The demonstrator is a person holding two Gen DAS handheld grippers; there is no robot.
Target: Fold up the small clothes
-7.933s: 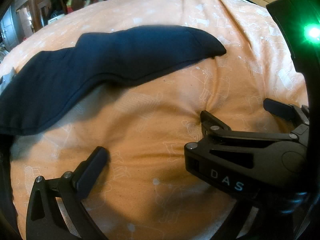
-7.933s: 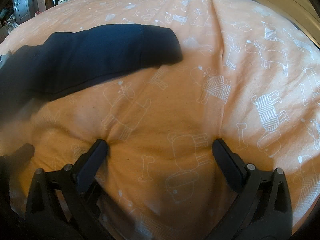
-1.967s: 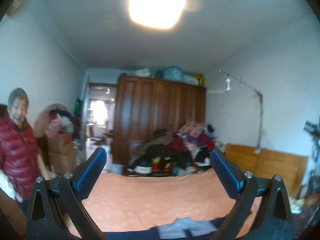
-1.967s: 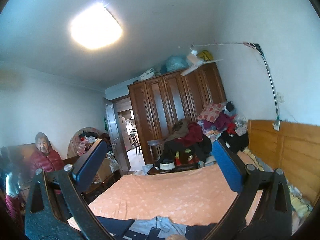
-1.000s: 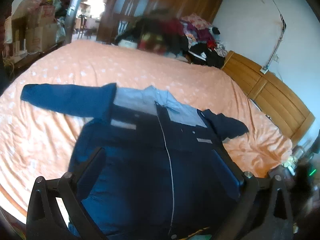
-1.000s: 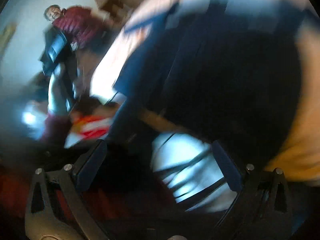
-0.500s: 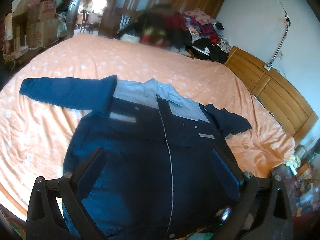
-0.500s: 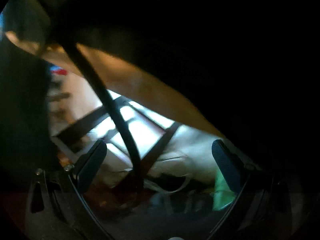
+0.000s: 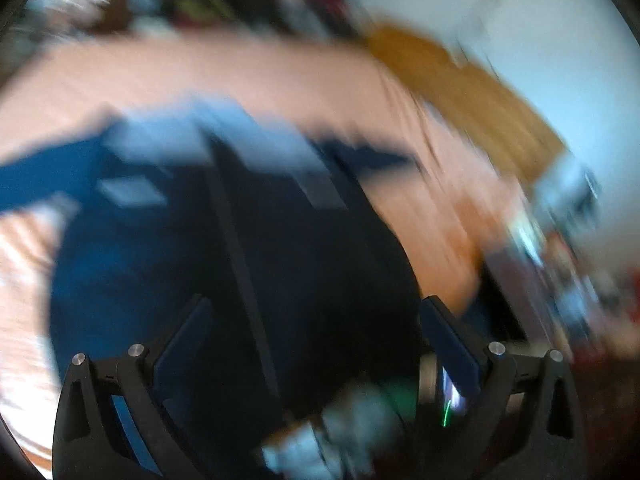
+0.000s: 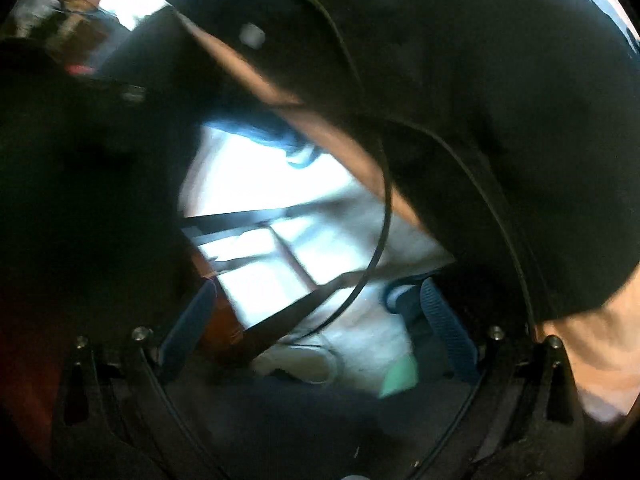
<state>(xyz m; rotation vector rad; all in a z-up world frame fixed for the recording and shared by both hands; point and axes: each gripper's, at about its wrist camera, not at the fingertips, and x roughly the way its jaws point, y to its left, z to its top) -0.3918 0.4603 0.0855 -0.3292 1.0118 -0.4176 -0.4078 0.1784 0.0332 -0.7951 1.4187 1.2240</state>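
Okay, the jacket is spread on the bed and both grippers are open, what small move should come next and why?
Probably bring the left gripper down onto the near hem of the navy jacket. The jacket lies flat and unfolded on the orange bedcover. The left jaws are apart and hold nothing. The right gripper is also open but faces dark clutter, so the left looks readier.

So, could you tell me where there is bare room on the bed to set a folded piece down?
Bare sheet lies beyond the jacket's collar, and right of it towards the wooden headboard. The near middle is covered by the jacket.
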